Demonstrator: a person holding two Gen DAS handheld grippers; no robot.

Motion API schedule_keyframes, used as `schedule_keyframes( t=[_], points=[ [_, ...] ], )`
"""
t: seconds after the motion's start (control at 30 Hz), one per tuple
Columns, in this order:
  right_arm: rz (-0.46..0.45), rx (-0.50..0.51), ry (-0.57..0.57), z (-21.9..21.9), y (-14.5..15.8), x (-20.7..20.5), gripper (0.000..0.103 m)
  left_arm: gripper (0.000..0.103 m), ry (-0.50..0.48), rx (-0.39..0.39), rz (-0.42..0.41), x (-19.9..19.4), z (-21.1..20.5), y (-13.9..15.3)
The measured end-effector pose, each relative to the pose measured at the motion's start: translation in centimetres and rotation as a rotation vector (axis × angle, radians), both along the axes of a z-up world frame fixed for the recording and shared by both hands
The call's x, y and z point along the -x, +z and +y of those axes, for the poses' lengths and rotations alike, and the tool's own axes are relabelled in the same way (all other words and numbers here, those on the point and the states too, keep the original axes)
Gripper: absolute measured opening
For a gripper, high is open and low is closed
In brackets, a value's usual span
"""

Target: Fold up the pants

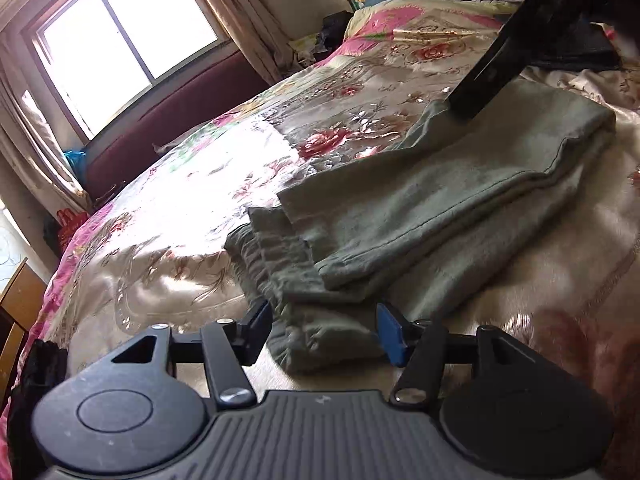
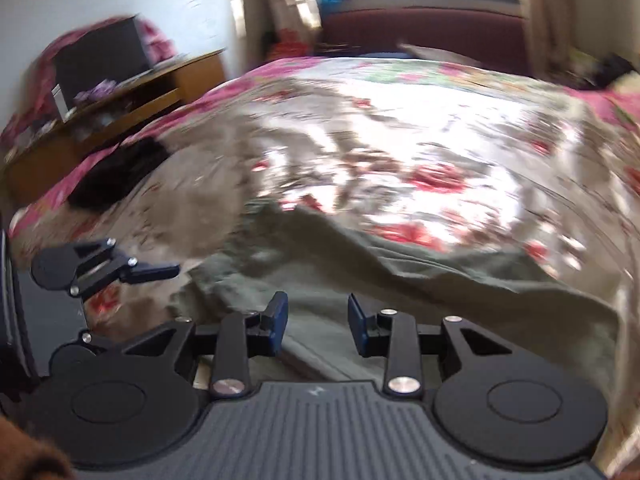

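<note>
Grey-green pants [image 1: 420, 208] lie folded in layers on the floral bedspread [image 1: 180, 208], with the elastic waistband end nearest my left gripper [image 1: 324, 330]. That gripper is open, its blue pads either side of the waistband edge, not closed on it. In the left wrist view, a black finger of the right gripper [image 1: 486, 76] rests over the far fold of the pants. In the blurred right wrist view, my right gripper [image 2: 318, 324] is open above the pants [image 2: 400, 280]. The left gripper [image 2: 100, 268] shows at the left of that view.
A dark garment [image 2: 116, 172] lies on the bed's left side. A wooden desk [image 2: 120, 96] stands beside the bed. A window [image 1: 132, 36] and a maroon headboard [image 1: 172, 120] are beyond. Dark folded clothing [image 1: 576, 52] lies at the far right.
</note>
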State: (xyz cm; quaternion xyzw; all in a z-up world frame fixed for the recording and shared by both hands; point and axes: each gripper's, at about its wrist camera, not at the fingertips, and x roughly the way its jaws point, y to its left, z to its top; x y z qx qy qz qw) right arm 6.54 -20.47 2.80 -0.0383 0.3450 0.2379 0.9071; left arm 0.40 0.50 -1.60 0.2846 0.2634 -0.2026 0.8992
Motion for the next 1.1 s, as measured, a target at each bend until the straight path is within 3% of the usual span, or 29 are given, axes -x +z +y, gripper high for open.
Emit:
schedule_keyframes(
  t=[0.07, 0.13, 0.17, 0.2, 0.27, 0.33, 0.5, 0.57, 0.63, 0.7, 0.8, 0.93, 1.0, 1.07, 1.1],
  points=[
    [-0.028, 0.076, 0.108, 4.4, -1.3, -0.8, 0.035, 0.072, 0.005, 0.022, -0.011, 1.1, 1.4, 0.5],
    [-0.049, 0.17, 0.143, 7.2, -2.8, -1.2, 0.035, 0.072, 0.011, 0.026, -0.026, 1.7, 2.2, 0.5],
    [-0.049, 0.214, 0.133, 8.0, -3.3, -1.5, 0.032, 0.072, 0.008, 0.03, -0.033, 1.9, 2.5, 0.4],
    [-0.022, 0.228, 0.118, 8.2, -3.7, -2.1, 0.022, 0.072, 0.005, 0.041, -0.035, 2.0, 2.8, 0.3],
    [0.065, 0.172, 0.058, 7.6, -3.8, -2.8, 0.003, 0.072, 0.002, 0.076, -0.03, 2.1, 3.2, 0.3],
    [0.109, 0.066, 0.018, 6.1, -2.4, -3.0, 0.003, 0.072, 0.0, 0.101, -0.033, 2.1, 3.5, 0.5],
    [0.085, -0.064, -0.007, 6.8, 0.1, -3.1, 0.002, 0.072, 0.015, 0.148, -0.053, 2.3, 4.4, 0.8],
    [0.053, -0.041, 0.032, 8.5, -0.2, -3.1, 0.002, 0.072, 0.029, 0.151, -0.05, 2.4, 4.8, 0.9],
    [0.108, -0.087, 0.054, 9.8, -1.3, -3.3, 0.003, 0.072, 0.039, 0.153, -0.044, 2.5, 5.0, 1.1],
    [0.098, -0.099, 0.112, 11.3, -1.9, -2.6, 0.002, 0.072, 0.031, 0.134, -0.059, 3.0, 5.1, 1.5],
    [0.045, 0.024, 0.119, 12.4, -3.1, -2.4, 0.006, 0.073, 0.002, 0.08, -0.075, 3.5, 4.9, 1.8],
    [0.071, -0.086, 0.009, 6.7, -1.6, -1.9, 0.012, 0.073, -0.058, 0.072, -0.11, 3.5, 3.5, 2.8],
    [0.054, -0.142, -0.078, 2.1, -0.3, -0.8, 0.03, 0.074, -0.095, 0.081, -0.112, 3.0, 2.3, 3.2],
    [0.022, -0.113, -0.207, -2.4, 0.1, 0.0, 0.04, 0.075, -0.121, 0.074, -0.127, 2.5, 1.1, 3.3],
    [0.008, -0.072, -0.286, -4.6, -0.2, 0.0, 0.04, 0.075, -0.137, 0.062, -0.135, 2.0, 0.4, 3.2]
  ],
)
